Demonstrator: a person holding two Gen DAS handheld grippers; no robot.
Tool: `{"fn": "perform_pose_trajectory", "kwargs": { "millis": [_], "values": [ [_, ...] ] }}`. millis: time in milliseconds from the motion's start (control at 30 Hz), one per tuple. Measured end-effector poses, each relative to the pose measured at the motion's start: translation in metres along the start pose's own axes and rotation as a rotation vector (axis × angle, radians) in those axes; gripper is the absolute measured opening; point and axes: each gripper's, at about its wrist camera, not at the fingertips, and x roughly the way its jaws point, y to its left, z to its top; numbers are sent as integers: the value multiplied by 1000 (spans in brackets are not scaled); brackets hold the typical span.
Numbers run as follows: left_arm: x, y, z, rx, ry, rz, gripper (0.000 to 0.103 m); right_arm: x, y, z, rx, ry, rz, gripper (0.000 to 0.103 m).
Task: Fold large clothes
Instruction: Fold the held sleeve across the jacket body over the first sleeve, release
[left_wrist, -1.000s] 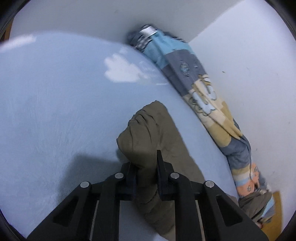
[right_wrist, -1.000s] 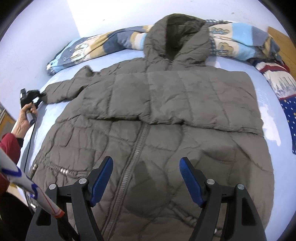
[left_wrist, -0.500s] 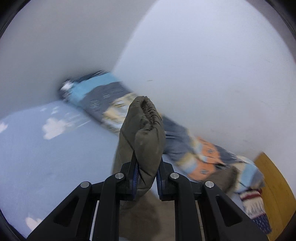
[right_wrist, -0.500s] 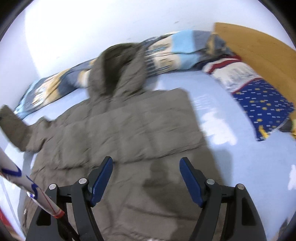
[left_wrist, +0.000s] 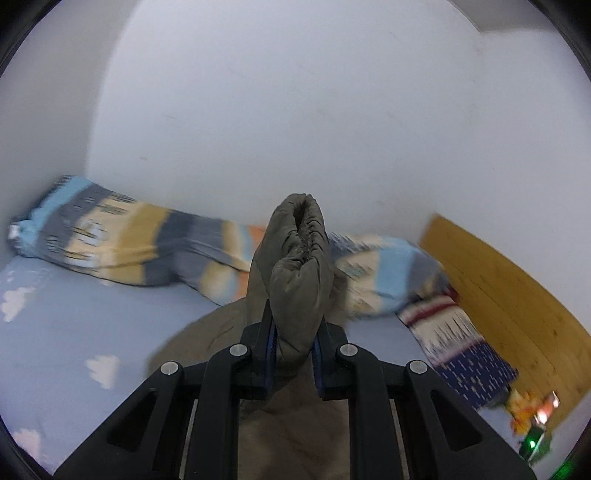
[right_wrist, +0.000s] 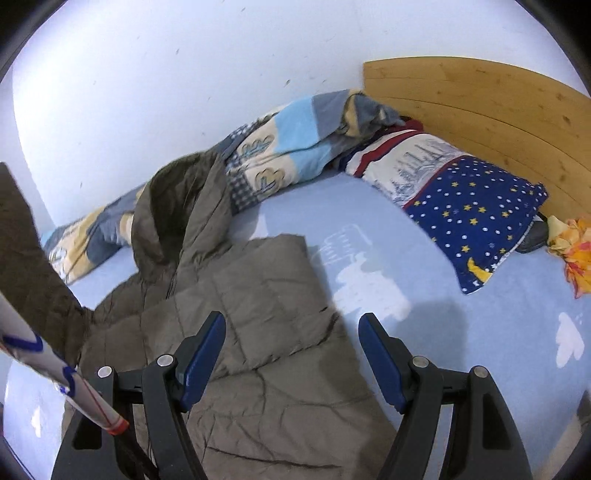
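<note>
A large olive-brown padded jacket with a hood lies on the light blue bed. My left gripper is shut on the jacket's sleeve cuff, which stands lifted above the bed in the left wrist view. That raised sleeve shows at the left edge of the right wrist view. My right gripper hangs open over the jacket's right side edge, with nothing between its blue fingers.
A rolled patterned blanket lies along the white wall behind the hood. A starred blue pillow rests against the wooden headboard. An orange object sits at the right. A white printed strip crosses the lower left.
The left gripper lifted the sleeve cuff off the bed and swung it right, toward the headboard. The right gripper's view shifted right toward the pillow; the jacket now fills its lower left.
</note>
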Motion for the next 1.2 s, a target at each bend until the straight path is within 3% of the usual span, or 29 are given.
{"fn": "perform_pose_trajectory", "kwargs": {
  "millis": [233,500,567,633,733,800,833,900,1000,1100,1200],
  "values": [
    [64,-80,-74,89,168,-73,15,-7,-23,8,67,-12,5,79],
    [147,-109,-196,201,421,-50,16,-3,-38,12,117,-1,-4,79],
    [160,-108,-222,233,485,-34,24,-2,-37,12,116,0,-8,79],
    [161,-107,-240,284,540,-37,39,0,-33,13,109,-3,-8,79],
    [135,-108,-239,357,510,-89,49,6,-26,14,89,-2,-15,79],
    [113,-100,-227,361,453,-140,50,11,-20,14,72,2,-8,79],
    [101,-93,-216,364,410,-147,56,14,-16,13,60,4,-3,79],
    [90,-76,-197,371,338,-92,65,23,-5,12,27,10,-6,77],
    [88,-27,-175,330,280,38,65,42,24,5,-57,40,28,71],
    [100,27,-173,300,283,239,65,59,55,-4,-147,83,89,63],
    [115,73,-185,231,324,324,65,76,86,-20,-261,115,93,59]
  ]
}}
